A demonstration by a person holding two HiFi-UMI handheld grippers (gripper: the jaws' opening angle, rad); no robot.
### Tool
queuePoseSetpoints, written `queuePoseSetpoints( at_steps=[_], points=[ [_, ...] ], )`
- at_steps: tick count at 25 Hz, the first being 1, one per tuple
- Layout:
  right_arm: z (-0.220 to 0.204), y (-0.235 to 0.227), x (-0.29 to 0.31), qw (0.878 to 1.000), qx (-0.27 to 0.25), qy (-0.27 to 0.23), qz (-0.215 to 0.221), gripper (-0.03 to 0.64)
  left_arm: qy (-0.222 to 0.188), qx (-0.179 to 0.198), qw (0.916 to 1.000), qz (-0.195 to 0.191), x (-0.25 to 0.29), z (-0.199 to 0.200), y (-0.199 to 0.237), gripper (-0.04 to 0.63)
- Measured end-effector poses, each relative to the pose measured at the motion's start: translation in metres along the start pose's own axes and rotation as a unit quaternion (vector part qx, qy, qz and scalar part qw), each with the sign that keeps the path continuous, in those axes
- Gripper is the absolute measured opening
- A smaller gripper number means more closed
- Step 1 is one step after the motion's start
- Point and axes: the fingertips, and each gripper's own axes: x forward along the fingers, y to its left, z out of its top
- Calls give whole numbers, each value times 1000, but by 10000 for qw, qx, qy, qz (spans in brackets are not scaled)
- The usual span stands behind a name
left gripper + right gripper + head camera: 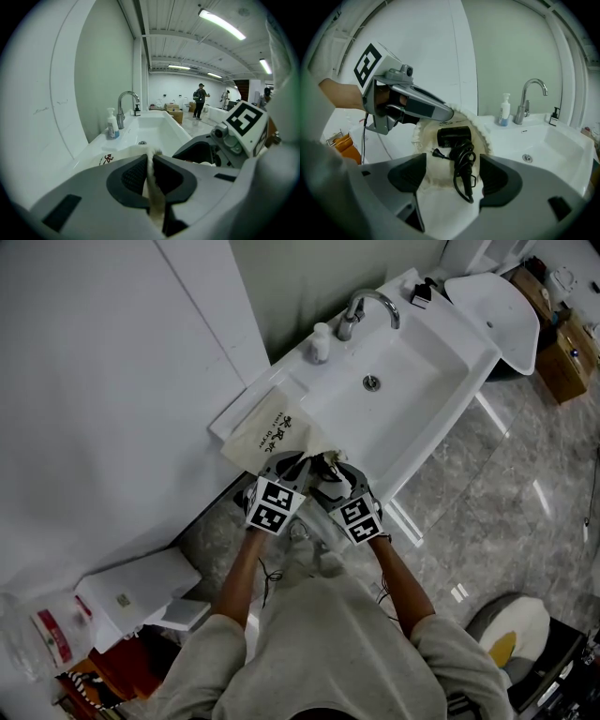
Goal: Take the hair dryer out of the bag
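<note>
While the left tool (pixel 151 159) pinches the rim of the bag (pixel 440 206) and holds its mouth up, the right tool (pixel 453 164), jaws wide apart and empty, would do best to go straight in at twelve o'clock and close on the black body of the hair dryer (pixel 453 136), not on the loose cord (pixel 464 176), which could slip or snag the cloth. The hair dryer lies inside the open bag just beyond the right tool's jaw tips, its cord trailing between them; the sink (pixel 543 145) sits at two o'clock.
</note>
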Motion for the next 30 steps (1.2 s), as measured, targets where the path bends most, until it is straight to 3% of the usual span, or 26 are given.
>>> queuePoseSetpoints(
  at_steps=[22,30],
  points=[
    [5,-14,85,9969,-302,690,207,382,-53,-196,9993,-318,0,4,4,32],
    [1,-18,107,9942,-254,1018,224,385,-169,-467,9973,-538,1,7,7,30]
  ],
)
